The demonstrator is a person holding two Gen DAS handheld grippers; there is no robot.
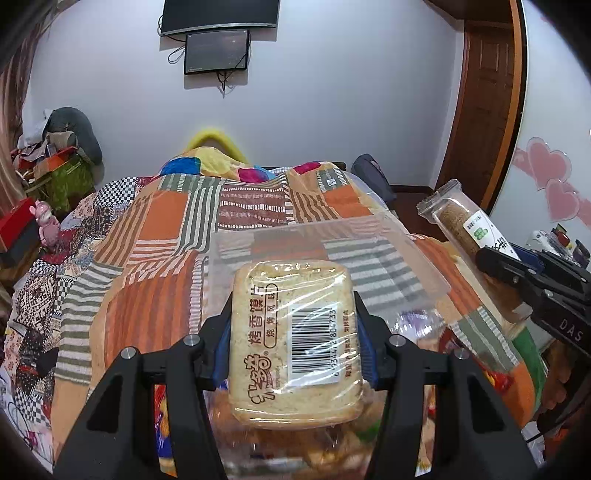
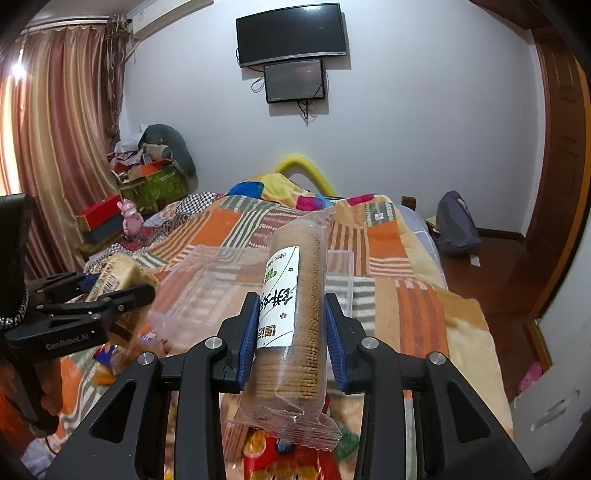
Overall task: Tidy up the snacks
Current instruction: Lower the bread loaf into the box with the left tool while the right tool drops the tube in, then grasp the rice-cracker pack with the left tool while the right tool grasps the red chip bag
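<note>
Item: left gripper, jaws clamped on a wrapped bread-slice pack; slick film could slide out. Right gripper, pinching a biscuit roll low down; top-heavy, may tip. Ahead of both: clear plastic bin on quilted bed, light, liable to shift.

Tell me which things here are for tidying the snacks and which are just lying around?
For the job:
- bread pack, held in the left gripper
- biscuit roll, held in the right gripper
- clear box on the bed
- loose snacks below

Just lying about:
- TV
- curtain
- pink toy
- backpack
- quilt
</note>
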